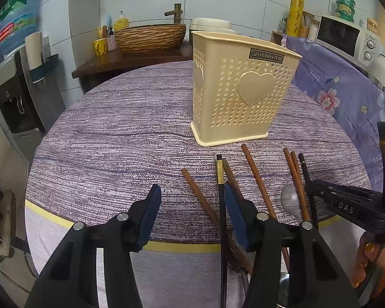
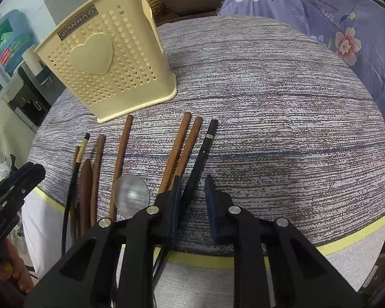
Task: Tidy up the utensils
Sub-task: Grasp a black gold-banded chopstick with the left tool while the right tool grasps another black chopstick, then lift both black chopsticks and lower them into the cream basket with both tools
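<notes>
- Left gripper [image 1: 190,200]: jaws wide apart, empty. A brown chopstick [image 1: 199,196] and the gold-banded black chopstick [image 1: 221,192] lie between the pads.
- Right gripper [image 2: 193,192]: jaws spread, nothing held. The silver-banded black chopstick [image 2: 201,154] runs between its fingers, the brown pair [image 2: 179,148] just left, the metal spoon [image 2: 132,195] further left.
- Perforated cream utensil holder [image 1: 241,89] stands upright ahead, beyond the stick tips.
- Likely step: pick the black stick. Centre the pads on it, avoid catching the brown pair, close squarely, lift level, tip it upright over the holder.
</notes>
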A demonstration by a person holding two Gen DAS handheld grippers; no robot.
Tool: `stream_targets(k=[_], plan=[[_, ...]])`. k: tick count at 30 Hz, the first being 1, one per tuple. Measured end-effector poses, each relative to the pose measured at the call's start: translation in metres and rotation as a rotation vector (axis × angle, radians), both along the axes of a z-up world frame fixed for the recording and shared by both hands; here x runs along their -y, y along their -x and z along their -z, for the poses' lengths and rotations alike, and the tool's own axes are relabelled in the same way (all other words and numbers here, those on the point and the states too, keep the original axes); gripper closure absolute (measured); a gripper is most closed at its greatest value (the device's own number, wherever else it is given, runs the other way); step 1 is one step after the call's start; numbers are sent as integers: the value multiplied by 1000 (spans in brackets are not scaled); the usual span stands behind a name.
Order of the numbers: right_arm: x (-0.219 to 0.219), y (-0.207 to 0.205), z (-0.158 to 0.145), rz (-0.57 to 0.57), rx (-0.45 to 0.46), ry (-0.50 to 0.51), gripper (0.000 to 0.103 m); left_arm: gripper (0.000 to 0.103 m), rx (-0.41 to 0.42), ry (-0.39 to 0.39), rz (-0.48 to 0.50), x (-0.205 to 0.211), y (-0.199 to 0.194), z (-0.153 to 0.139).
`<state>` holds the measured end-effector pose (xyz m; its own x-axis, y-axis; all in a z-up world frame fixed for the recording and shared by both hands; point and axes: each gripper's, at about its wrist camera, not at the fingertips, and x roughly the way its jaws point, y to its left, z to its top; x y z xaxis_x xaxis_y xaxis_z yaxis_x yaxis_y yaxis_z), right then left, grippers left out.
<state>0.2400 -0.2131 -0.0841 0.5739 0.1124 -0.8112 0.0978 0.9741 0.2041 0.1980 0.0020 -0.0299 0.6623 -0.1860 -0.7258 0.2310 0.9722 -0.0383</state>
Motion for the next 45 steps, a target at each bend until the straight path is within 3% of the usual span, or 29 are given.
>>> stream_targets(k=[14,22,27,33,40,45], plan=[[0,-18,-2,17,-1,40,90,53,-75,-53,81,27,-30,12],[0,-18,-1,18,4,44,90,65,-165,-69,107,46,-55,29],[0,-21,-1,25,7,35,91,79,-201,-26,95,43,-61,34],[5,-26,0,27,13,5,93,95,-196,-16,93,44,-62,32],[11,-25,-4,17,45,-36,94,95,-145,3,88,38,-55,17],[16,-12,-21,4,117,-77,94,95,-97,37,85,29,-48,1]])
